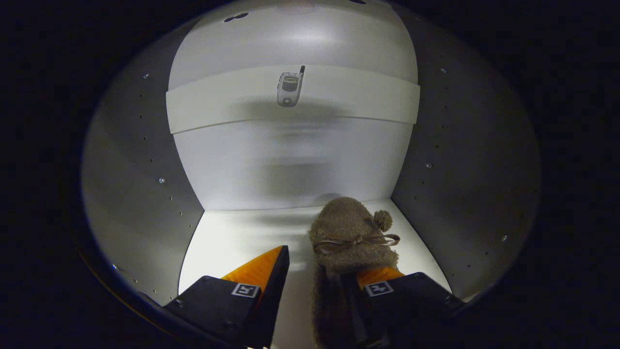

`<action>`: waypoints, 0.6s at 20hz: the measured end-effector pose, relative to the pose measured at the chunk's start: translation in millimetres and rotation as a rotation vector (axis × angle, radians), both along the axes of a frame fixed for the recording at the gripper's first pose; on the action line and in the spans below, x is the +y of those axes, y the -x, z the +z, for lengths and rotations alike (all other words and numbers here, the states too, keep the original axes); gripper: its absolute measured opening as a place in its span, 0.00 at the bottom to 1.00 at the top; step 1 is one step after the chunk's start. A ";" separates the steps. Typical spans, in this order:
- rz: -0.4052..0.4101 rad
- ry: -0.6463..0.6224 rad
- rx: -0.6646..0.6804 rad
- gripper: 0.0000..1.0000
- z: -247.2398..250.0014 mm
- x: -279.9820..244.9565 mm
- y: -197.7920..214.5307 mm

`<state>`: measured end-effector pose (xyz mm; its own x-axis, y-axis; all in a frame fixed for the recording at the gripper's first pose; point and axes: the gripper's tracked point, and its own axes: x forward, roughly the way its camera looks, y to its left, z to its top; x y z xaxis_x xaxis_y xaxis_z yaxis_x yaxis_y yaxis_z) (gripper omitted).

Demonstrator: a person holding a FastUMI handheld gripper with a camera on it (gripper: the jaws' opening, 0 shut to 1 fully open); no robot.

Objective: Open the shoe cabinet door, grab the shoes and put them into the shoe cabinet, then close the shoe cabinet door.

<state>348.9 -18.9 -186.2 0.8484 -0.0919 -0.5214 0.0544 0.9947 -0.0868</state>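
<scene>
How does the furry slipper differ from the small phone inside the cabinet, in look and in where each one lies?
The slipper is brown, fuzzy and soft, with a bow and a pompom; the flip phone is silver, hard and smooth. The slipper rests on the cabinet floor, by the gripper, touching one of its fingers; the phone lies on the upper shelf, far beyond them. The gripper looks open. Both are inside the white cabinet.

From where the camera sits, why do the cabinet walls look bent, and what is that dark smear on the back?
Gripper view: the fisheye lens bows the shelf and the side walls; the smear on the back panel looks like soft shadow; the furry shoe by the open gripper is sharp.
</scene>
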 end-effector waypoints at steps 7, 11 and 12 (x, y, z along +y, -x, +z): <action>-0.016 0.010 -0.030 0.94 20.4 1.7 29.2; -0.022 0.024 -0.079 0.99 45.4 1.8 57.2; -0.021 0.022 -0.095 0.99 53.7 3.8 66.6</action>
<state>282.2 -15.2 -132.6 0.8916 -0.1206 -0.4365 0.0840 0.9912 -0.1022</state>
